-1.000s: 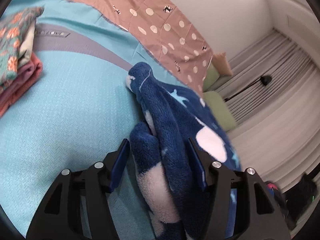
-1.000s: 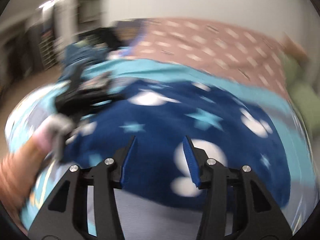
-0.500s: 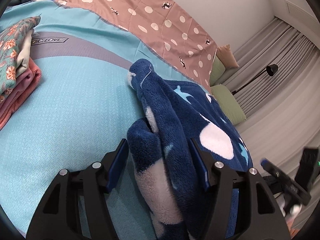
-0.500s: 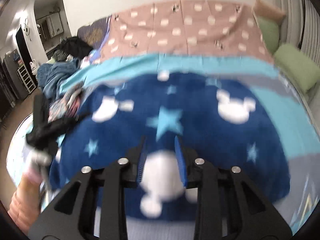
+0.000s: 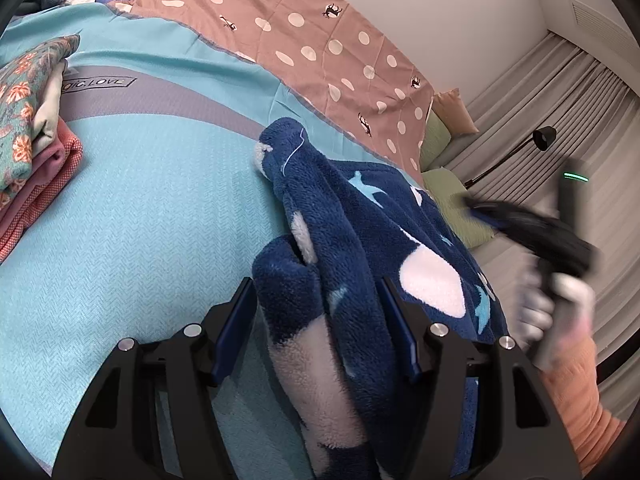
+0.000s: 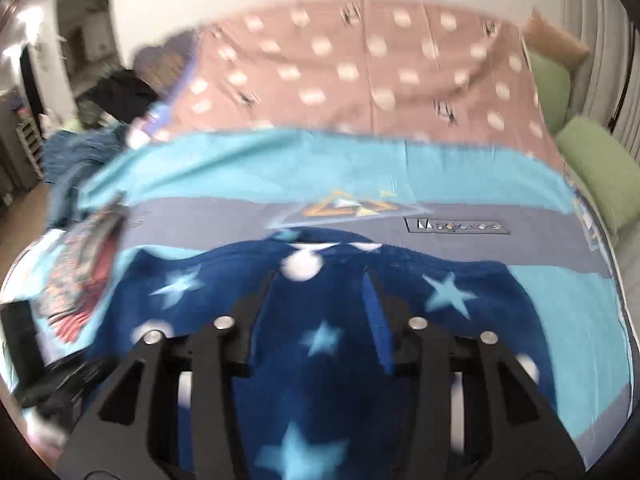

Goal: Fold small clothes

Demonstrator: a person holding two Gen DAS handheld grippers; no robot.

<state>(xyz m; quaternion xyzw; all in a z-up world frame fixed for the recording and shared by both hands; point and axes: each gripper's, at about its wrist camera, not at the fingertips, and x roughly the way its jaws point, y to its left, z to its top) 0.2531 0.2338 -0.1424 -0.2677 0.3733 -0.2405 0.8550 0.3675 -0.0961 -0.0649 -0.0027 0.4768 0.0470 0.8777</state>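
Left claw (image 5: 316, 316) has a bunched end of the blue fleece garment (image 5: 360, 264) between its half-closed fingers; the fleece runs forward and rightward over the bed (image 5: 140, 220). Right claw (image 6: 320, 300), open and empty, hovers above its middle.

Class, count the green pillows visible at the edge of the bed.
2: a far green pillow beside the tan cushion, and a nearer green pillow below it. Others may be hidden.

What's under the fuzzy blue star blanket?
The blue blanket lies on a turquoise and grey bedspread, which shows all around it. Whatever sits directly beneath the blanket is covered, so I cannot tell.
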